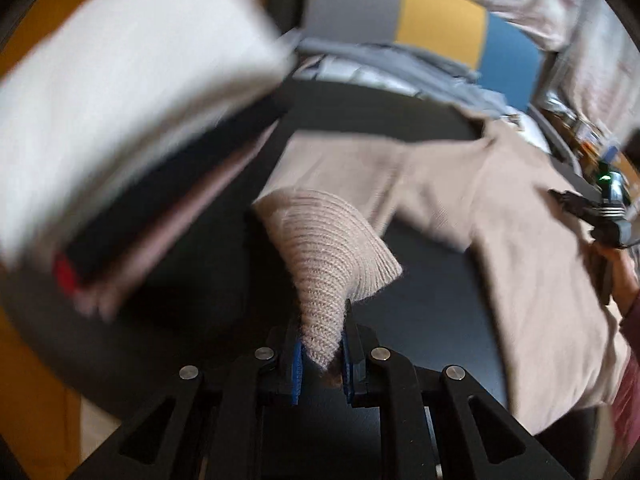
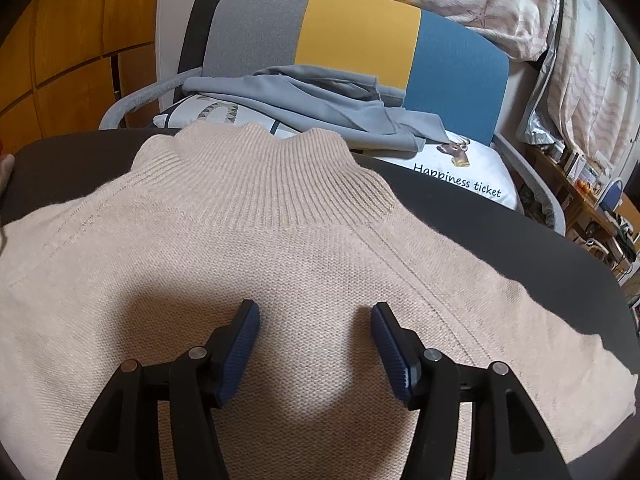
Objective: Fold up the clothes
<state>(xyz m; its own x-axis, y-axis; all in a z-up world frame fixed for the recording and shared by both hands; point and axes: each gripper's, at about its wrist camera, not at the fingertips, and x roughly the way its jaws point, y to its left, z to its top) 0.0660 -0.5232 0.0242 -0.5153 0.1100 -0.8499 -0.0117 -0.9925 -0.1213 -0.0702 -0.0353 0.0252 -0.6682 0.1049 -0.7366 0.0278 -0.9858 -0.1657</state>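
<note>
A beige knit sweater (image 2: 280, 248) lies flat on a dark table (image 2: 520, 240), its ribbed collar (image 2: 272, 176) toward the far edge. My right gripper (image 2: 316, 320) is open just above the sweater's upper back, nothing between its blue pads (image 2: 244, 344). In the left wrist view my left gripper (image 1: 322, 344) is shut on the ribbed cuff (image 1: 332, 256) of a sleeve, lifted off the table, with the sweater's body (image 1: 520, 240) spread out to the right. The other gripper (image 1: 604, 208) and a hand show at the right edge.
A stack of folded clothes (image 1: 120, 120), white on top with dark and pink layers below, looms blurred at the left in the left wrist view. Behind the table a grey, yellow and blue chair (image 2: 360, 32) holds a grey garment (image 2: 320, 100) on a printed cushion (image 2: 460, 168).
</note>
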